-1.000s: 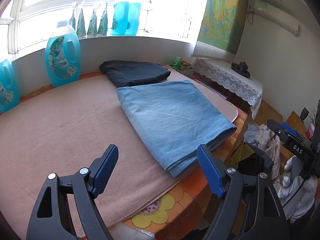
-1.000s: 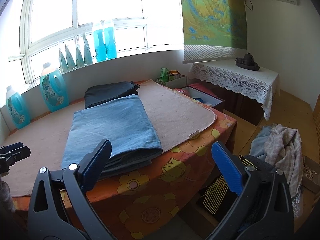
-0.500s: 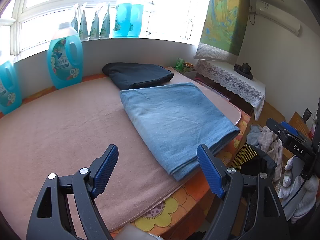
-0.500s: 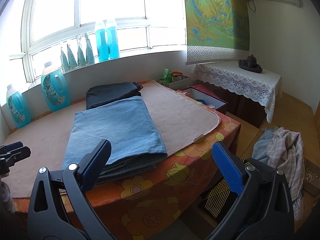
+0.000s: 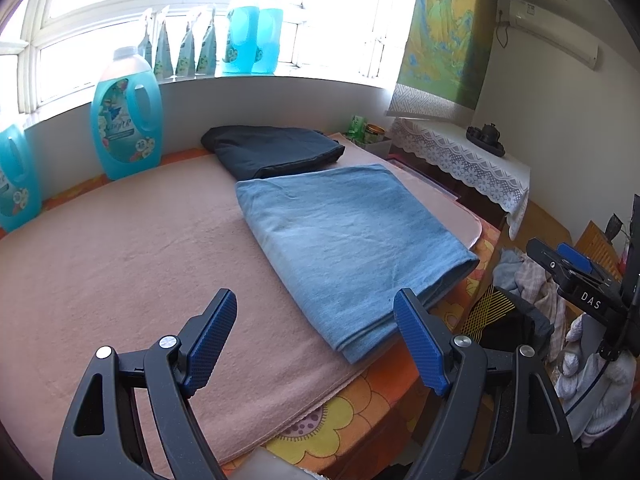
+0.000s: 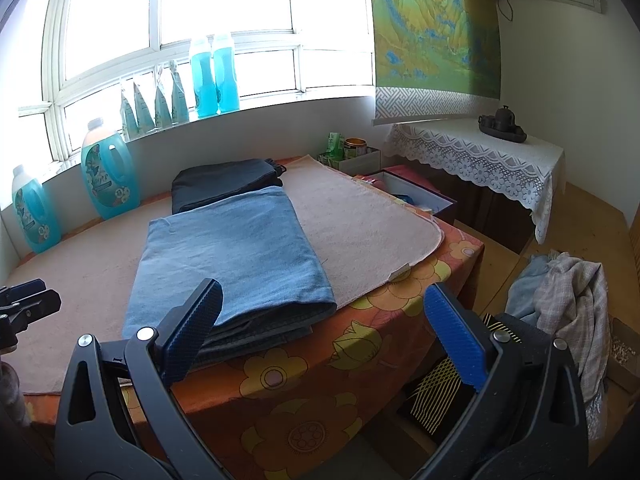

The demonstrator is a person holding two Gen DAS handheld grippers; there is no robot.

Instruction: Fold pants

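Both hand-held grippers (image 5: 314, 340) (image 6: 322, 330) still gaping empty, folded blue pants (image 5: 348, 240) unmoved.

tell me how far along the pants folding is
Looks done: the blue jeans lie folded flat on the pink towel, near the folded dark pants. In hand: nothing; the left gripper and right gripper are open and empty. Left: maybe the clothes pile.

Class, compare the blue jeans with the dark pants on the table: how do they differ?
The blue jeans are light denim, and their pile looks larger; the dark pants are near-black. The jeans lie at the table's near edge, the dark pants behind them toward the window. Both are folded flat on the pink towel.
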